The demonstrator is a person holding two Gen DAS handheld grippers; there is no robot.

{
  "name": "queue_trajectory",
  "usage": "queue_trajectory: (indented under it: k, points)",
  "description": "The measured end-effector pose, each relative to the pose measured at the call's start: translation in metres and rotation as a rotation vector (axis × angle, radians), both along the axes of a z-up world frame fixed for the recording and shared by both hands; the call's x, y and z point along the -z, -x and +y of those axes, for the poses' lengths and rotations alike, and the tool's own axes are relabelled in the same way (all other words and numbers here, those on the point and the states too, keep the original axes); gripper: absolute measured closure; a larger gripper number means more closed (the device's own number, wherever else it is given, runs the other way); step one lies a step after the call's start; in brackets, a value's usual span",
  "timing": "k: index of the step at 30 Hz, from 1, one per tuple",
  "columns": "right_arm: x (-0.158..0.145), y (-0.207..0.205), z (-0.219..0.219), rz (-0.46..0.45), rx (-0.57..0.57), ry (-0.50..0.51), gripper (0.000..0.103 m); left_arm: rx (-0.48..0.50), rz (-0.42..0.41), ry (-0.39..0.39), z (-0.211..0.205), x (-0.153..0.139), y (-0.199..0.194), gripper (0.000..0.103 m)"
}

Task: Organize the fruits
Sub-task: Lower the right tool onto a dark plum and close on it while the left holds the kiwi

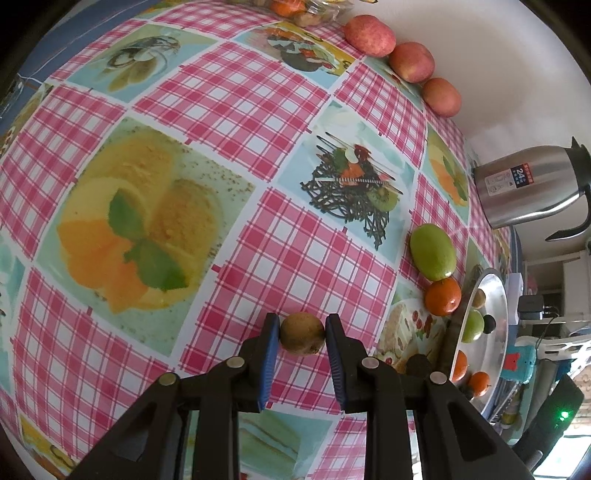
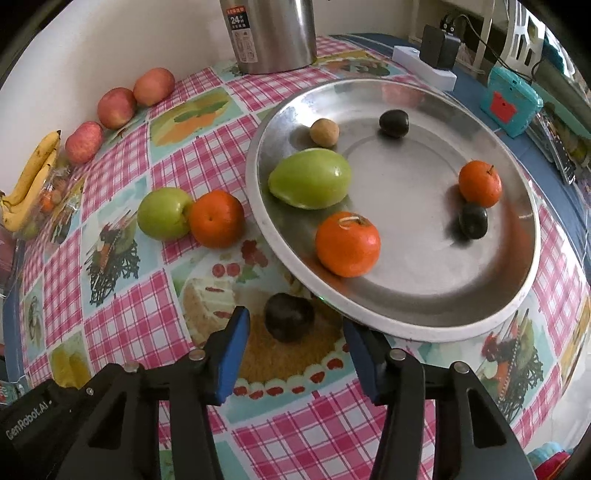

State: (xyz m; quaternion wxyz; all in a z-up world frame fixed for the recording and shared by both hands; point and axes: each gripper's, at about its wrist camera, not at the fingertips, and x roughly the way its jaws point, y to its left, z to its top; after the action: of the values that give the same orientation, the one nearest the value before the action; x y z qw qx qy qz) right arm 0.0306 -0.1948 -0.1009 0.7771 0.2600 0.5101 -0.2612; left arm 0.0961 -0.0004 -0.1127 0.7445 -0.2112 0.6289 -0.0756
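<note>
My left gripper (image 1: pixel 302 334) is shut on a small brown fruit (image 1: pixel 302 333), held over the checked tablecloth. My right gripper (image 2: pixel 295 332) is open, its fingers either side of a dark plum (image 2: pixel 289 316) lying on the cloth by the near rim of the steel plate (image 2: pixel 424 317). The plate holds a green mango (image 2: pixel 310 178), two oranges (image 2: pixel 347 244), two dark plums (image 2: pixel 472 220) and a small brown fruit (image 2: pixel 324 132). A green apple (image 2: pixel 163 213) and an orange (image 2: pixel 216 218) lie left of the plate. The plate also shows in the left wrist view (image 1: pixel 495 295).
Three red apples (image 2: pixel 116 107) line the wall. Bananas (image 2: pixel 31 173) lie at the far left. A steel thermos jug (image 2: pixel 273 33) stands behind the plate. A power strip (image 2: pixel 424 66) and a teal box (image 2: pixel 511 103) sit beyond the plate.
</note>
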Motion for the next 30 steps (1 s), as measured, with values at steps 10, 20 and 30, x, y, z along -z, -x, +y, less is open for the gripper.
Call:
queue_trajectory:
  k: [10,20,30]
  points:
    - [0.0034,-0.0054,0.0023,-0.002,0.014,0.035,0.056,0.000,-0.002,-0.008,-0.0009,0.0000,-0.0006,0.076]
    - [0.0020,-0.0046,0.0017,-0.023,0.009,0.019,0.073,0.001,-0.003,-0.010,-0.0014,0.0000,-0.0011,0.076]
    - [0.0001,-0.0022,0.0026,-0.041,0.006,-0.002,0.074,0.003,-0.005,-0.015,-0.0017,-0.0003,-0.0012,0.076]
